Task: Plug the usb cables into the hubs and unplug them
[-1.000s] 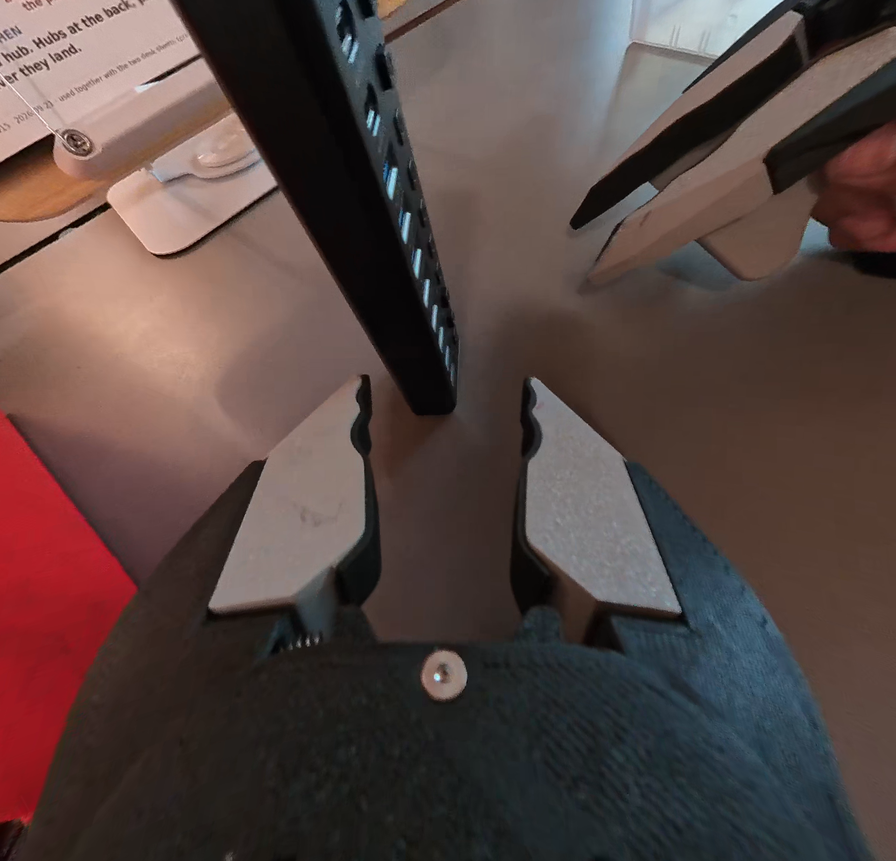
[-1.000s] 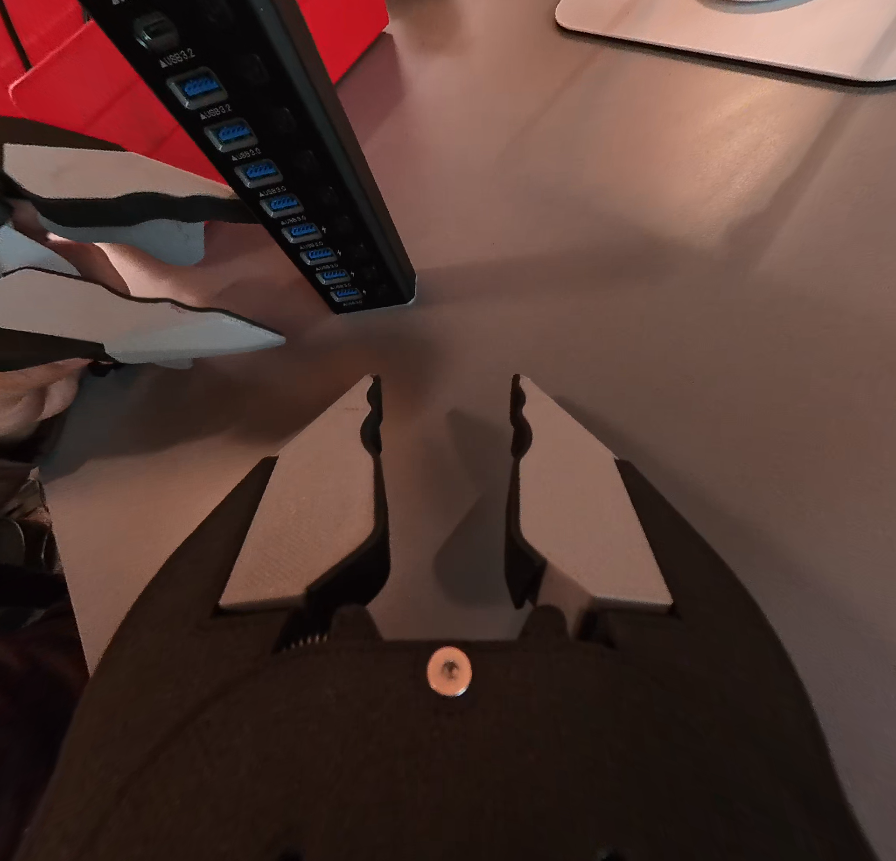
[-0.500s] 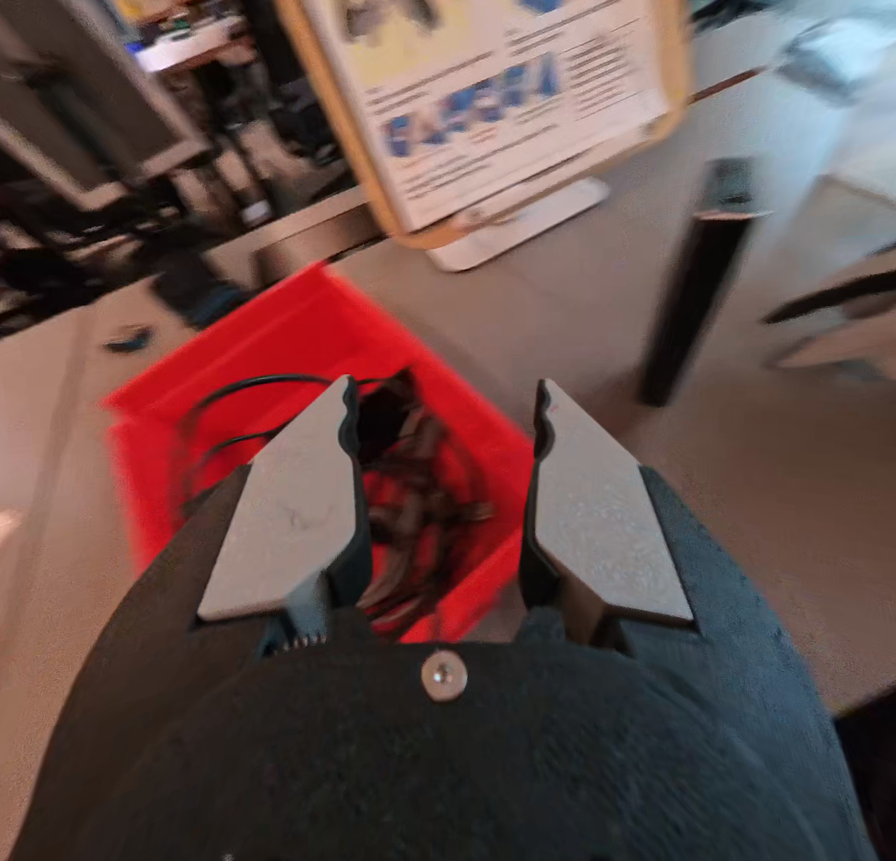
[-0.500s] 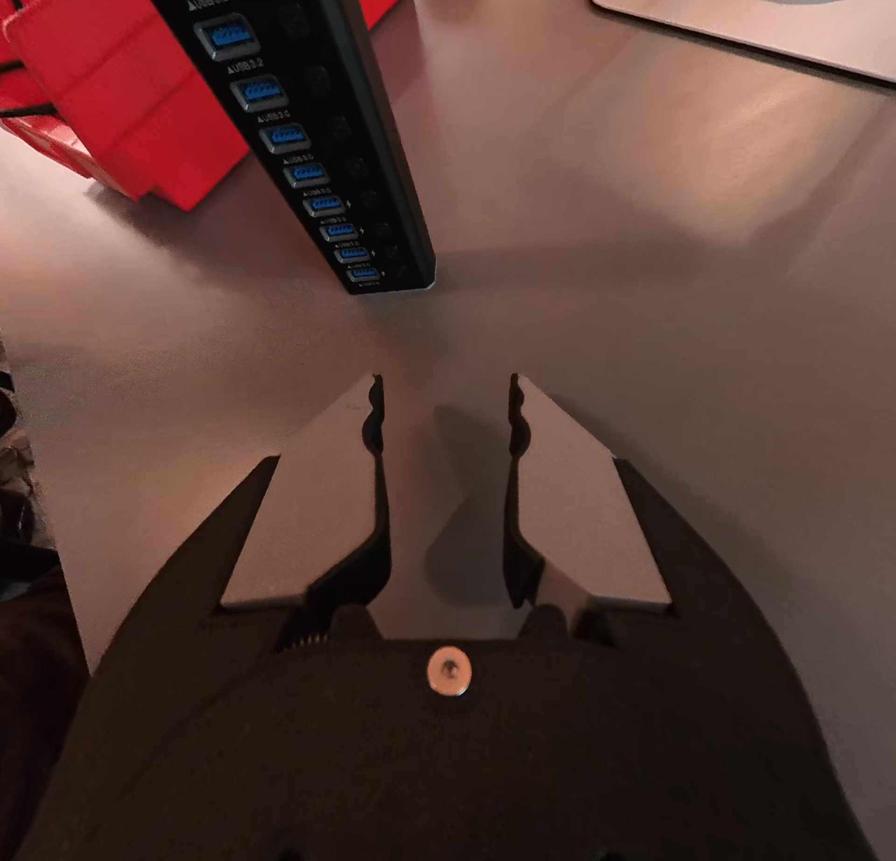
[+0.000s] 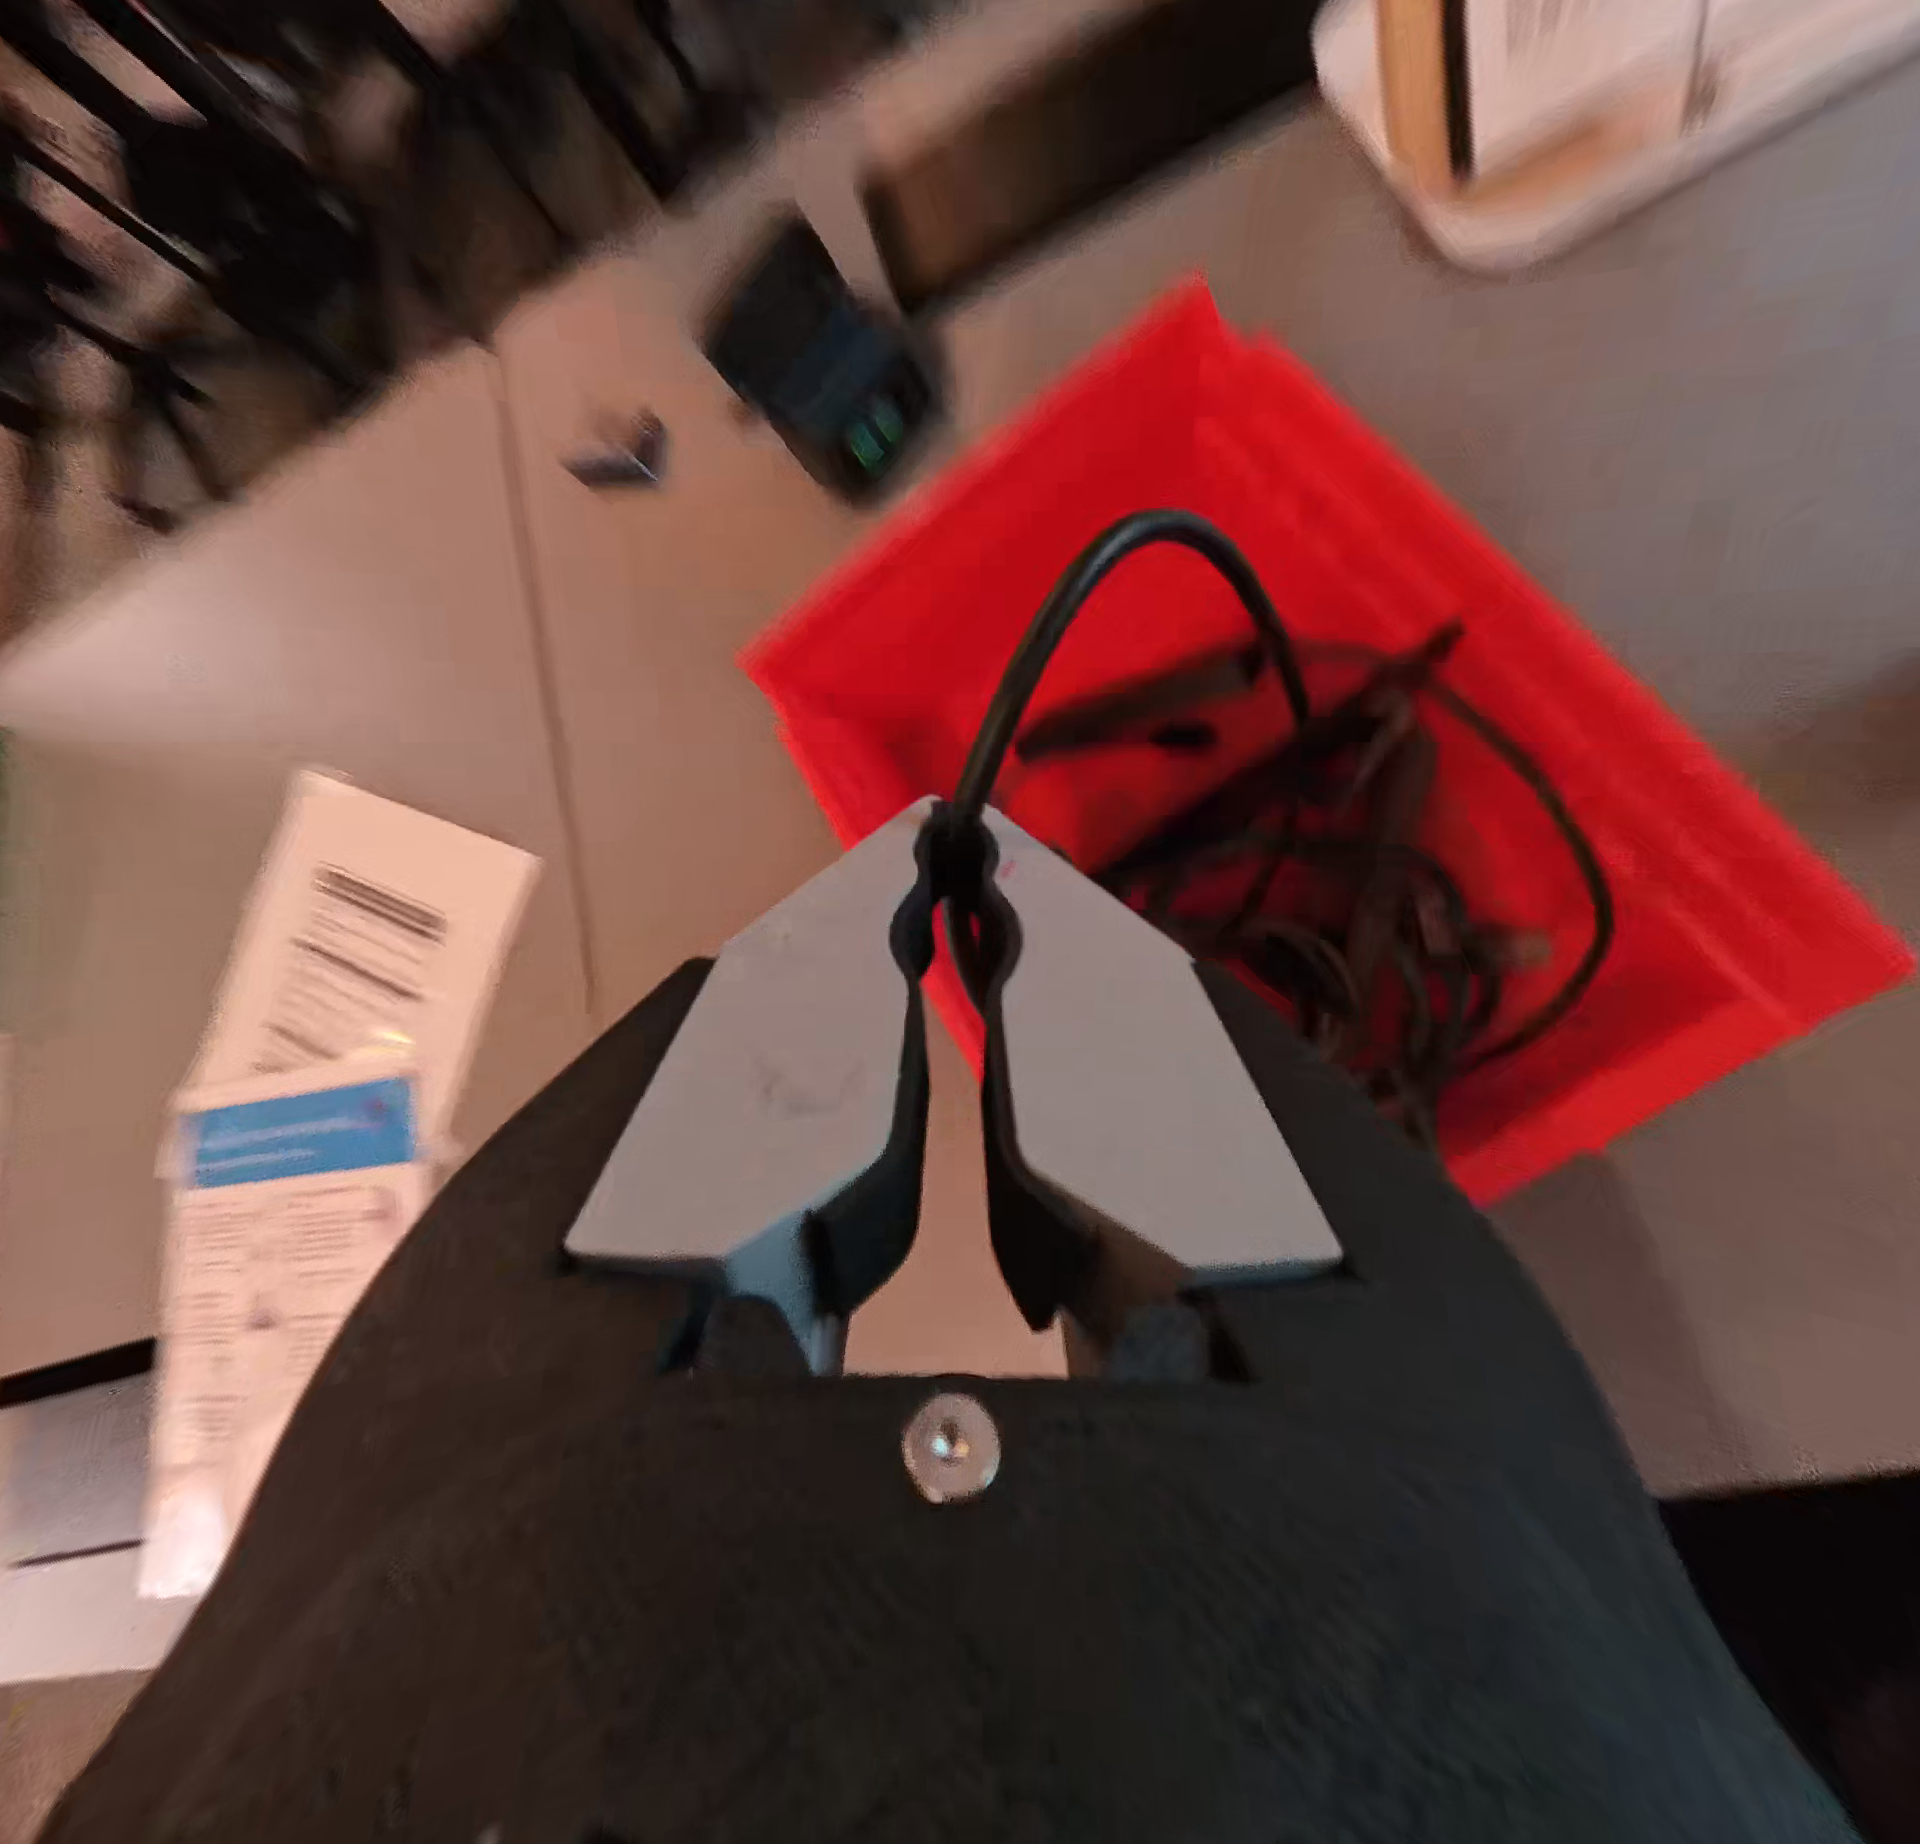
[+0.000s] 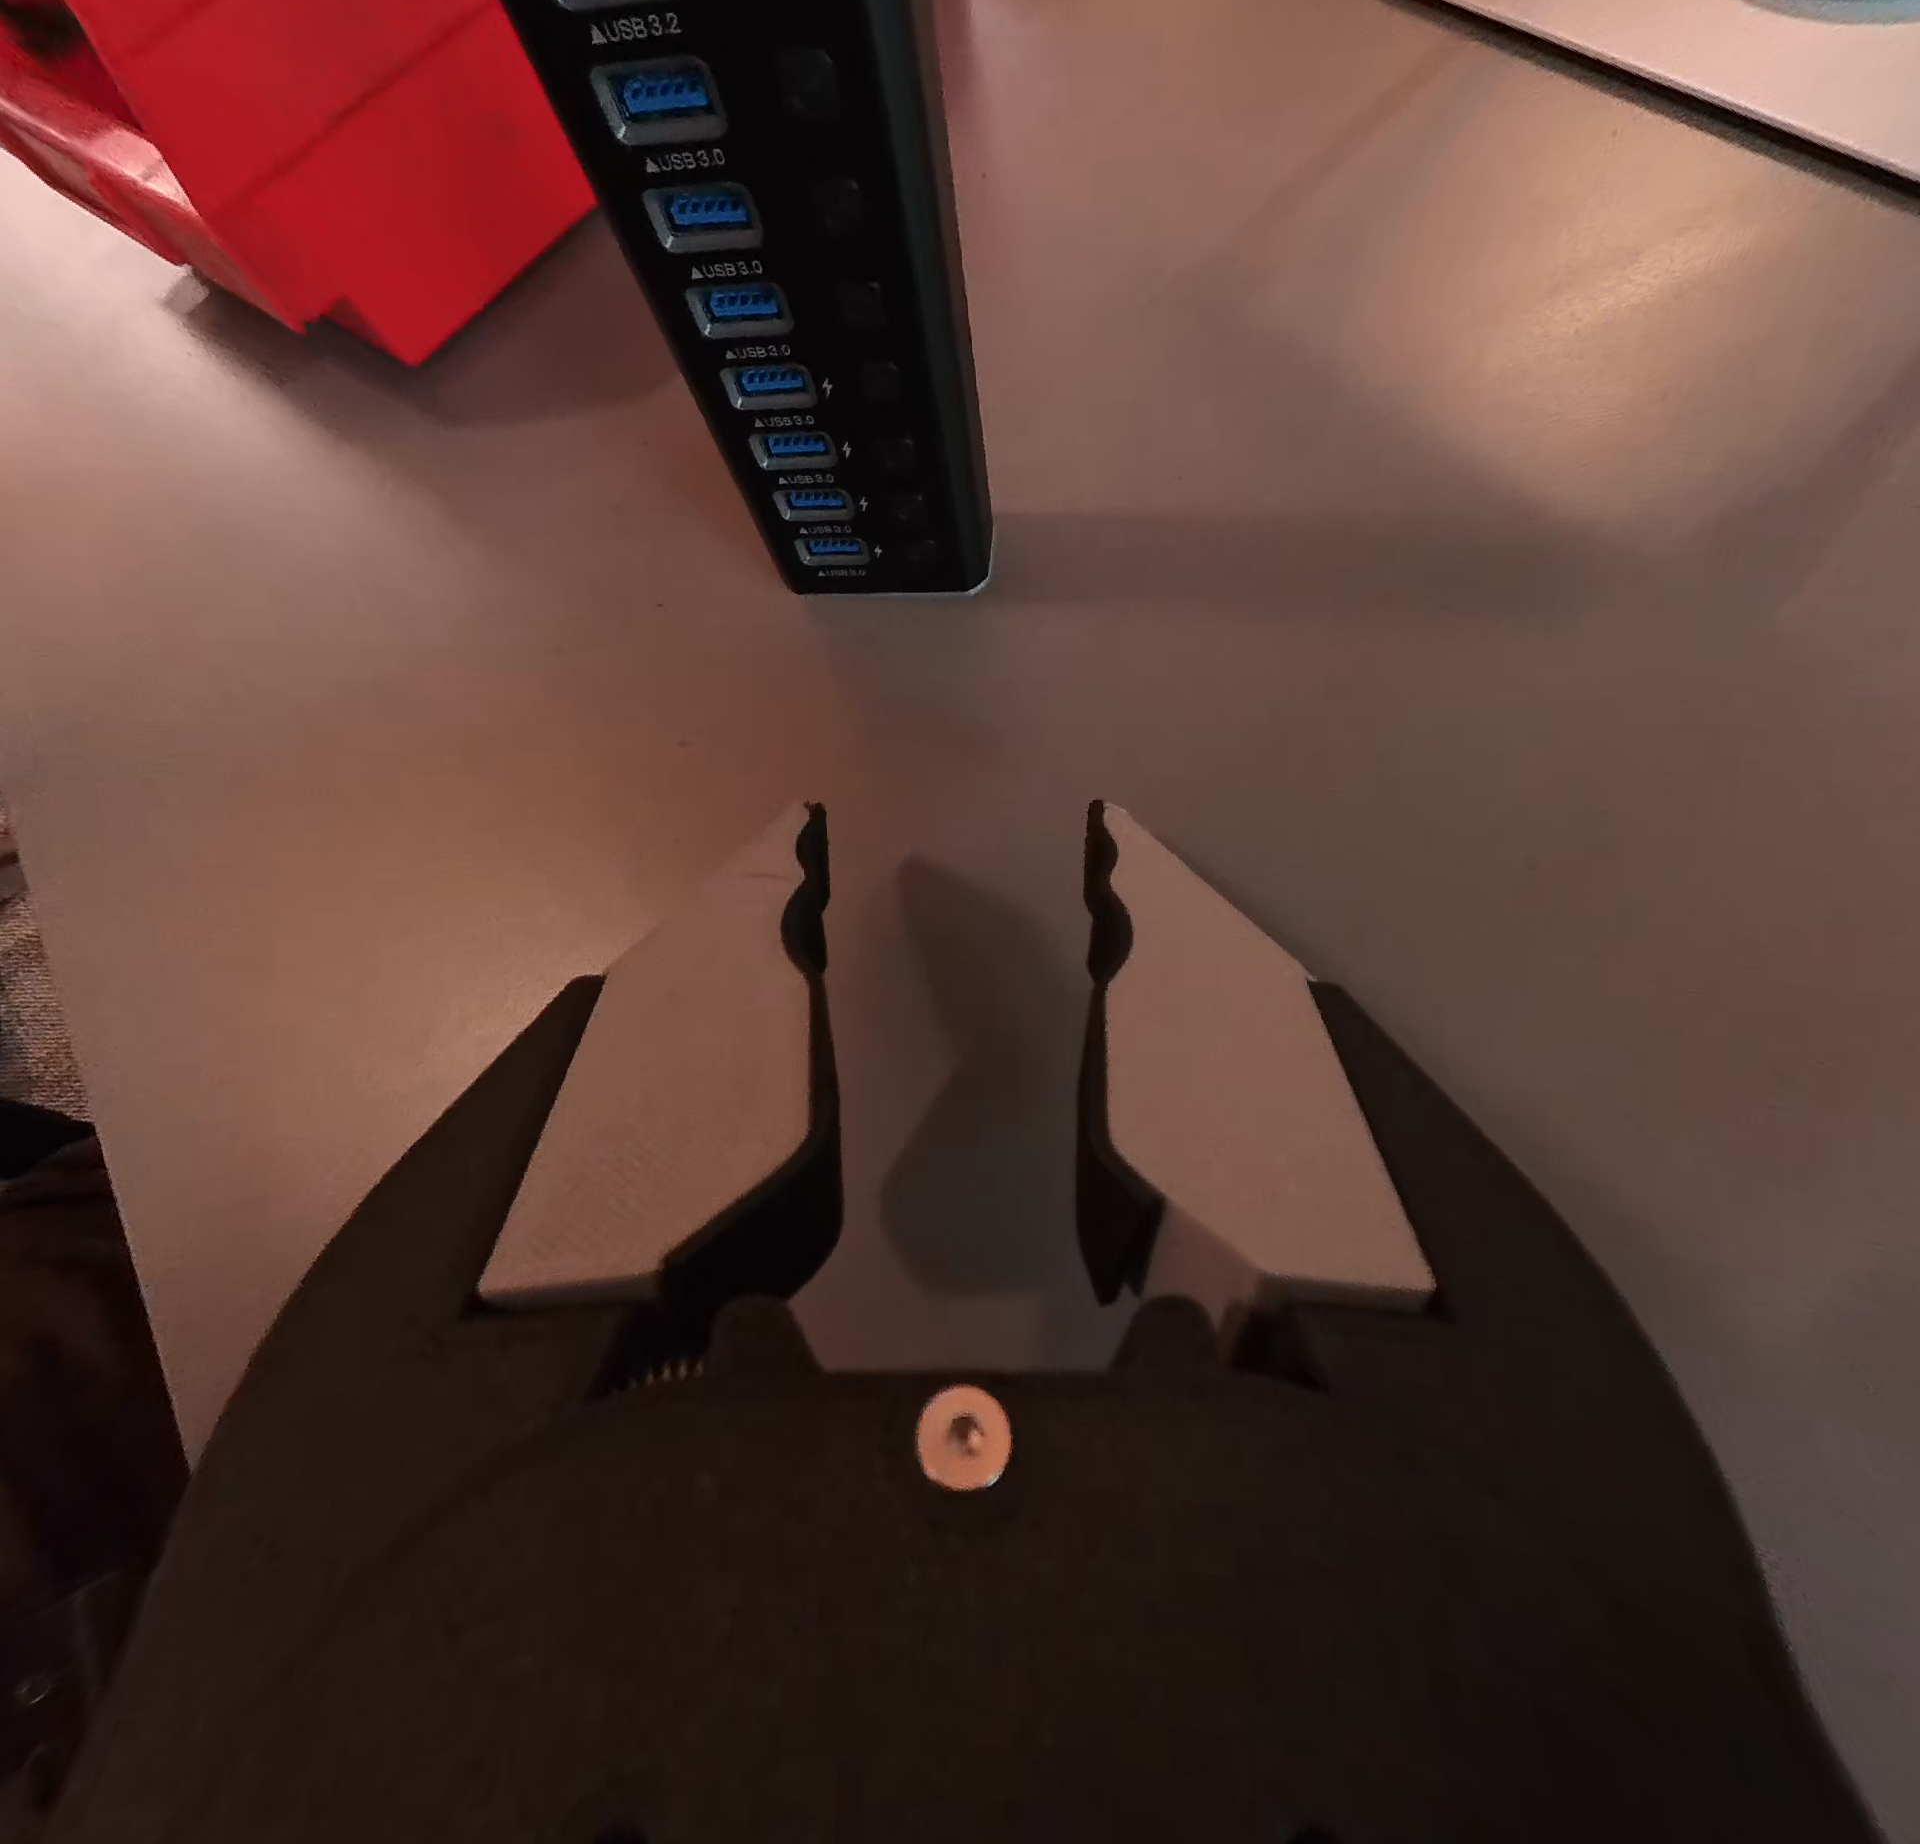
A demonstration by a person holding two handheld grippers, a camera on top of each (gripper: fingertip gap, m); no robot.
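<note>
My left gripper [image 5: 954,838] is shut on a black usb cable [image 5: 1101,568] that arches up from its tips and runs back into the red bin [image 5: 1621,755]. The bin holds a tangle of black cables [image 5: 1351,880]. The view is motion-blurred. My right gripper [image 6: 951,828] is open and empty, low over the grey table. A tall black usb hub [image 6: 790,267] stands upright just beyond it, its column of blue ports facing the right wrist view. The red bin [image 6: 312,132] shows to the hub's left.
White paper packets [image 5: 312,1119] lie on the table left of the left gripper. A small dark device [image 5: 821,381] sits beyond the bin. A sign board on a white base [image 5: 1558,132] stands at the back right; its white base [image 6: 1662,38] shows at the right wrist view's top right. My hands' fingertips stand some 45 centimeters from each other. The tall black usb hub [image 6: 790,267] lies some 8 centimeters from my right tips, 35 centimeters from my left tips.
My left gripper swung left from the hub to the red bin, closed on a black cable and lifted it. My right gripper stayed open and edged slightly closer to the hub.
</note>
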